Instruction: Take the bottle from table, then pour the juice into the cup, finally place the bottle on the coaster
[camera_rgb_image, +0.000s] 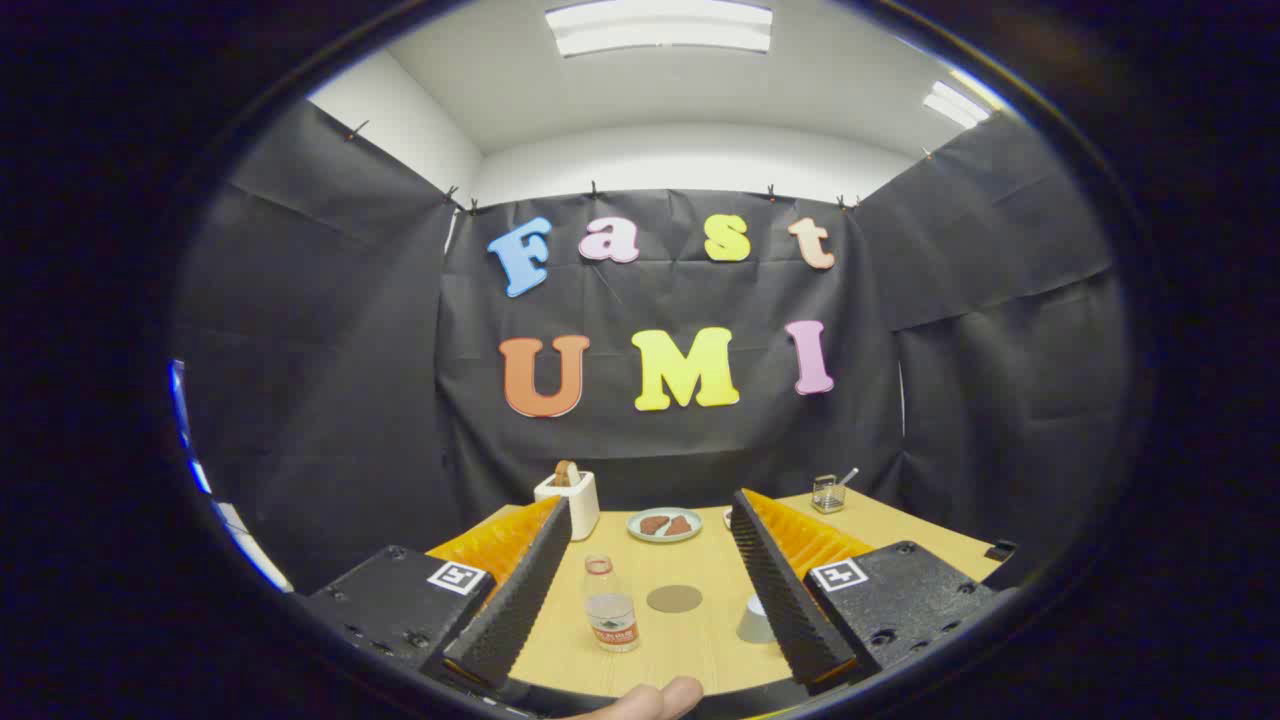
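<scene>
A small clear bottle (610, 606) with a red label stands upright on the wooden table (700, 650), between my two fingers and nearer the left one. A round brown coaster (674, 598) lies flat just to its right. A pale grey cup (757, 620) stands against the inner side of the right finger, partly hidden by it. My gripper (650, 515) is open wide, with nothing held, its fingers reaching out over the table on both sides of these things.
Beyond the fingers, a white toaster (571, 500) with a slice in it stands at the far left, a plate (664, 525) with brown slices in the middle, a small wire basket (828, 493) at the far right. A fingertip (655, 699) shows at the near table edge.
</scene>
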